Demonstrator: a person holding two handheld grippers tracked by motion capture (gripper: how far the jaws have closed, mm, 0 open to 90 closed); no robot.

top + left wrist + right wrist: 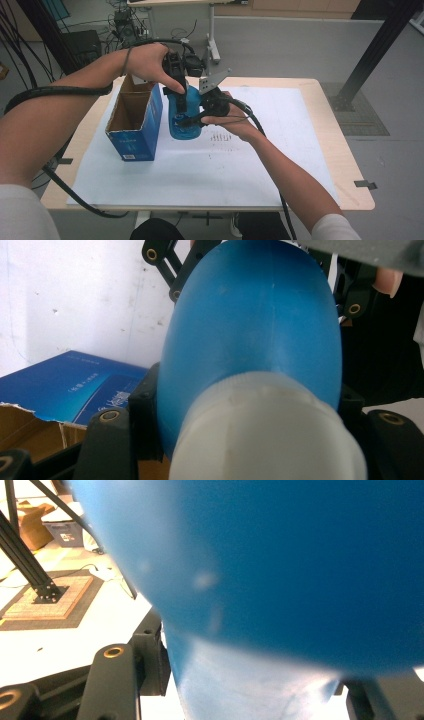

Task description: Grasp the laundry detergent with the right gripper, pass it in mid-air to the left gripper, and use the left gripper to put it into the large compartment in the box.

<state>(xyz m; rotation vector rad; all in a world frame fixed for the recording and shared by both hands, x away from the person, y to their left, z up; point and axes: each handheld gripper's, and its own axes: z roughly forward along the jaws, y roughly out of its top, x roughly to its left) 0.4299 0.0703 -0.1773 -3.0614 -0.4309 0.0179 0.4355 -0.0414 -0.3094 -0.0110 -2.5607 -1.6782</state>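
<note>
A blue rubber-like bulb [181, 125] with a white neck [265, 435] is held just above the white sheet, beside an open blue carton [134, 131]. My left gripper [180, 106] comes down from above and is shut on the bulb [255, 325], one jaw on each side near the white neck. My right gripper [194, 119] reaches in from the right and is shut on the bulb's [280, 555] far end. The left gripper view also shows the right gripper's fingers [165, 265] beyond the bulb. A hand wraps each gripper.
The carton [75, 387] stands open-topped at the table's left, touching or nearly touching the bulb. A white sheet [280, 150] covers most of the wooden table [345, 165]. A black frame post [372, 50] rises at the right rear. Cables trail off the left edge.
</note>
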